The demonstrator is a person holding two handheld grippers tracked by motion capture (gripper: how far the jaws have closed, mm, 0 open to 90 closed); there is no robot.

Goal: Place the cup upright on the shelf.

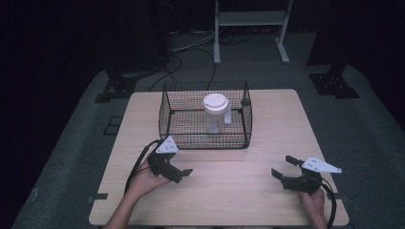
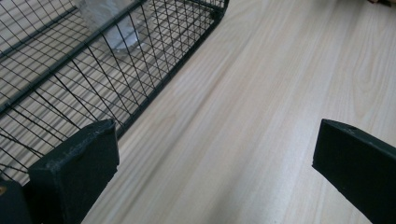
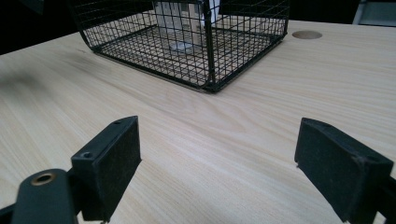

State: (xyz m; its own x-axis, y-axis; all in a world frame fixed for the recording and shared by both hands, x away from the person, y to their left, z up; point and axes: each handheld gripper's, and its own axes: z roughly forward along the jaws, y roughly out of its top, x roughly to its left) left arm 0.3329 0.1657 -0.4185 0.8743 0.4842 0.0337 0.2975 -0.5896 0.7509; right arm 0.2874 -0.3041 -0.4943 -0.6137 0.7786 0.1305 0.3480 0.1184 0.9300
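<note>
A black wire basket [image 1: 206, 119] stands on the far half of the light wooden table [image 1: 267, 191], roughly centred across its width. Inside the basket, a clear plastic jug [image 1: 215, 114] with a white lid stands upright on the basket floor, towards the far right part of it, its handle turned to the right. The jug touches no gripper.

The left gripper [image 1: 184, 174] is held in the person's left hand [image 1: 143, 181] above the near left part of the table, just beside the basket's near left corner and apart from it. Its jaws are spread, with bare table between them in the left gripper view; the basket's near wall [image 2: 93, 70] runs along the left of that view, and the base of the jug [image 2: 116, 28] shows through the mesh.

The right gripper [image 1: 282, 168] is held in the person's right hand [image 1: 313, 202] near the table's near right corner, well apart from the basket. Its jaws are likewise spread wide and hold nothing. In the right gripper view, the basket [image 3: 187, 42] stands ahead with the jug [image 3: 182, 18] visible behind the mesh. A round cable port [image 3: 307, 34] sits in the table surface to the right of the basket.
</note>
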